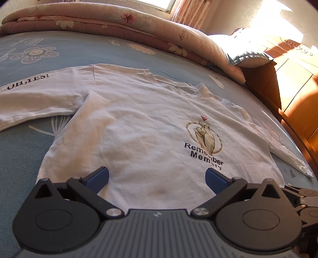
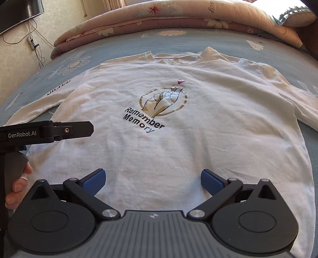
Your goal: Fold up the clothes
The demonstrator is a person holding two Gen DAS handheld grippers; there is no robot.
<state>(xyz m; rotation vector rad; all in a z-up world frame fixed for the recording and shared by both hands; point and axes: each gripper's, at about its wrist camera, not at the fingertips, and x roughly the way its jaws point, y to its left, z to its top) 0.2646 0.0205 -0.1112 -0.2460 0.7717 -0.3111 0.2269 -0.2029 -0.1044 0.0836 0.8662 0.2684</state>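
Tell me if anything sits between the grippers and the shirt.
Nothing visible does. The white shirt lies flat on the bed, with the left gripper and right gripper both open directly over its lower part.

White long-sleeved shirt (image 2: pixel 178 139) spread flat, unfolded.
It lies face up on the bed (image 2: pixel 123 42), collar toward the folded quilt (image 2: pixel 159 17), sleeves out.

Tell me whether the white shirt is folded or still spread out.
Spread out. The white shirt lies flat, print up, on the blue bedsheet, both sleeves extended sideways; no fold shows.
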